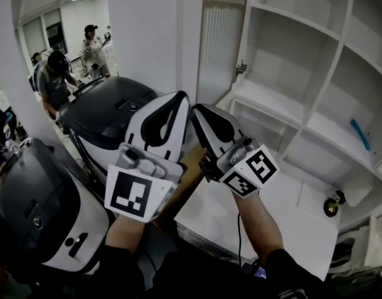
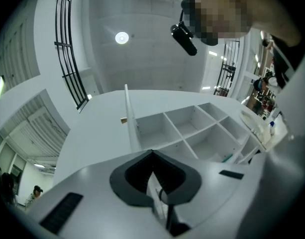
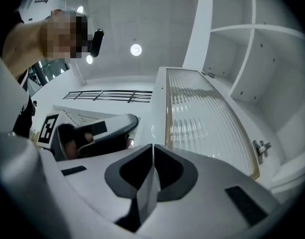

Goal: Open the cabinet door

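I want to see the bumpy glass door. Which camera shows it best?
The right gripper view: the ribbed glass cabinet door looks big there, with its hinge. The head view shows it narrower; the left gripper view shows only its thin edge.

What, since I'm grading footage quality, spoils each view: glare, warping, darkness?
Head view: dim, with the shelves bowed by the wide lens. Left gripper view: strong fisheye curve, a ceiling lamp flares. Right gripper view: the ribbed cabinet door carries bright reflections.
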Demonstrator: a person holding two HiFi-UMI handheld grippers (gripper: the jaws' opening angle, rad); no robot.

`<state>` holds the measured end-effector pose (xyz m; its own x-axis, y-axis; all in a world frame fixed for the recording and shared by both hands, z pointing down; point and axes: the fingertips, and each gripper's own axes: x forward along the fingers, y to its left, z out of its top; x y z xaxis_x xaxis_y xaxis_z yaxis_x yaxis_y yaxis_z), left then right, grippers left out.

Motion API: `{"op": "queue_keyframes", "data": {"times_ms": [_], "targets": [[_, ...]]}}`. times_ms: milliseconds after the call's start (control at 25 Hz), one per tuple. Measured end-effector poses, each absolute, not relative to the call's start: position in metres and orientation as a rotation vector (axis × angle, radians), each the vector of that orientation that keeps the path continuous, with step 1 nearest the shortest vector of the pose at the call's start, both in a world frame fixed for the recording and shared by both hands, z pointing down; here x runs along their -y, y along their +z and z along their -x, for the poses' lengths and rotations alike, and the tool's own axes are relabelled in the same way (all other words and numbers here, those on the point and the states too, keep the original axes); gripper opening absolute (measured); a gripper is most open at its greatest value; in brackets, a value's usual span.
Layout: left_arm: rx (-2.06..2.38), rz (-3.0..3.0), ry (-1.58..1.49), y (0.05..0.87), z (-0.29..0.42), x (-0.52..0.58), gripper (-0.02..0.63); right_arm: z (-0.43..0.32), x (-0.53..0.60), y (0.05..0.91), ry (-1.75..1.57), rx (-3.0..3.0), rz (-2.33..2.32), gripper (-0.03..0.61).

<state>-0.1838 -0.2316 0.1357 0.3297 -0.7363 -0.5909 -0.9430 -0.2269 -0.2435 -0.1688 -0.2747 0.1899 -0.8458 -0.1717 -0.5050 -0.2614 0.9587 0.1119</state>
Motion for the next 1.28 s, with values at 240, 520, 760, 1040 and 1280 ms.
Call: {"op": "queue_keyframes", "data": {"times_ms": [240, 520, 760, 1040, 1280], "targets": [[-1.351, 2.076, 0.472, 0.133, 0.134, 0.232, 0.012, 0.121, 0.293, 0.196, 0.325, -2.597, 0.530, 0.029], [-1.155, 2.170, 0.406, 0.150, 0.051, 0.240, 0.011, 0.041, 0.317, 0.208, 0.410, -2.569, 0.864, 0.029], [-1.060, 2.401, 0.438, 0.187, -0.005, 0.279, 0.011, -0.031, 0.325, 0.226, 0.464, -2.506, 1.210, 0.029], [-1.084, 2.560, 0.476, 0.223, -0.044, 0.308, 0.011, -0.098, 0.328, 0.250, 0.485, -2.427, 1.531, 0.029], [-1.144, 2.628, 0.460, 0.249, -0.060, 0.325, 0.011, -0.135, 0.326, 0.274, 0.418, -2.366, 1.753, 0.029]]}}
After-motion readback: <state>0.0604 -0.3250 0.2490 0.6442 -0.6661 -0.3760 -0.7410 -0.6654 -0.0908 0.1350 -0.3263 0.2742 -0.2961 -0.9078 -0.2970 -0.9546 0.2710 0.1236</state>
